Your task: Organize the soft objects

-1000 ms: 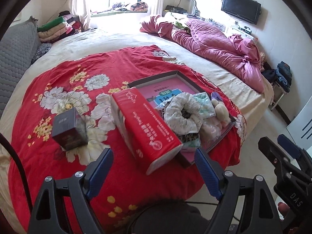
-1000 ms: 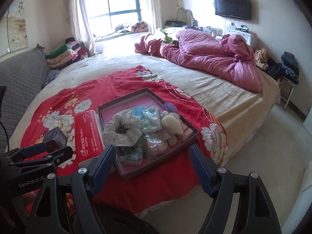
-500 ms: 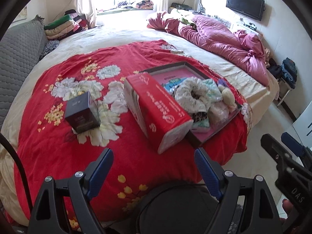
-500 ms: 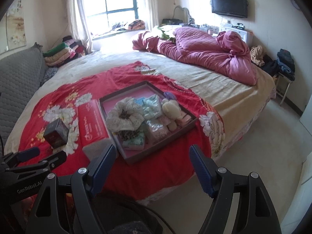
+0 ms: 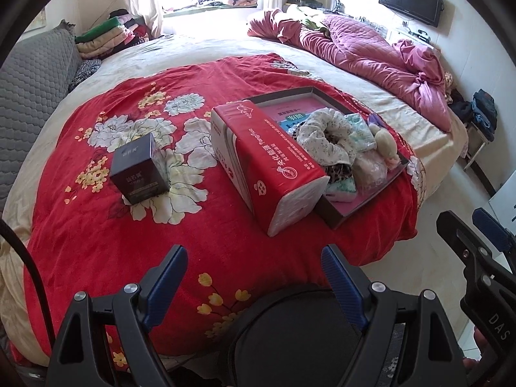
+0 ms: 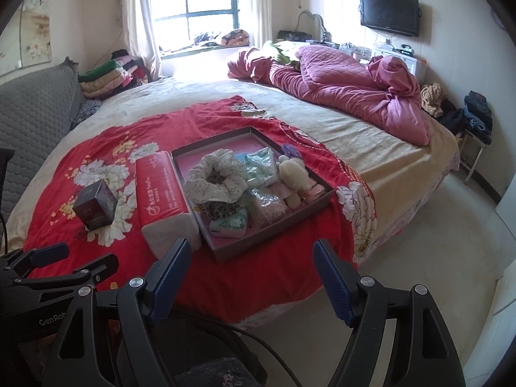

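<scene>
Bed (image 6: 371, 148) w/ red blanket (image 5: 96, 225) carries everything. Shallow tray (image 6: 225, 135) sits on the blanket, already holding the soft stuff: floral cloth ring (image 6: 219, 177), packets, plush toy (image 6: 292, 171), all bunched toward its near half. Tissue pack (image 5: 267, 164) lies against the tray's left side, small dark box (image 5: 138, 167) well apart to the left. Fits sorted or still unsorted; can't tell. Left claw (image 5: 254, 277) and right claw (image 6: 251, 267) both spread, empty, back from the bed edge.
</scene>
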The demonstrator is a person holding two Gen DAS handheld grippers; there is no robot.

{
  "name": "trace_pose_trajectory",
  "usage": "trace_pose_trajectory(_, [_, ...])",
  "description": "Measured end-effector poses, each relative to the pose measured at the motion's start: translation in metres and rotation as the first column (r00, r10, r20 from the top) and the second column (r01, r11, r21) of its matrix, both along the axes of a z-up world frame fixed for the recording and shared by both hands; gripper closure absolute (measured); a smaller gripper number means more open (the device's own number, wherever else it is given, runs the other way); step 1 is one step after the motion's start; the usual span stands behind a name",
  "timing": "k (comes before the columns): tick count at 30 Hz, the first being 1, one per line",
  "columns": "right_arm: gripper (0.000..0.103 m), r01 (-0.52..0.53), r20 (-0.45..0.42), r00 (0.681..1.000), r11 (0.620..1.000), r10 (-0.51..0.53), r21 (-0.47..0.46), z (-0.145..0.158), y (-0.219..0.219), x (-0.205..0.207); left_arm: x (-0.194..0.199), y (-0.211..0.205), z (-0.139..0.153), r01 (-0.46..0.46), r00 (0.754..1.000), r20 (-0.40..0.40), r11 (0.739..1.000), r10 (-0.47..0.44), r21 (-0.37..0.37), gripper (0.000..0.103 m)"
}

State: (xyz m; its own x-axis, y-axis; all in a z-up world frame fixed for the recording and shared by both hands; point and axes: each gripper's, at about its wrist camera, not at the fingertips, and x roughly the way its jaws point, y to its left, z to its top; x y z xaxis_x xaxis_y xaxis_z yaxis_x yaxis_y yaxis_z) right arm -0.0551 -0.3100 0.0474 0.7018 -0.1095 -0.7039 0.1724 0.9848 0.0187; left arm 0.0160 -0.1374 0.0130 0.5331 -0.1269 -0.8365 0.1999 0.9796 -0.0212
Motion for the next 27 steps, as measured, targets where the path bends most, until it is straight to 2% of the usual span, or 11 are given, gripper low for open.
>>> trace_pose_trajectory(27, [0.024,0.032,-0.030,0.999,0.999,-0.031,0.030,-0.0081,-0.0082,0.0024,-0.0011,-0.0005,-0.0042,-0.006,1.000,-0.006,1.000,0.007,0.028,0.019])
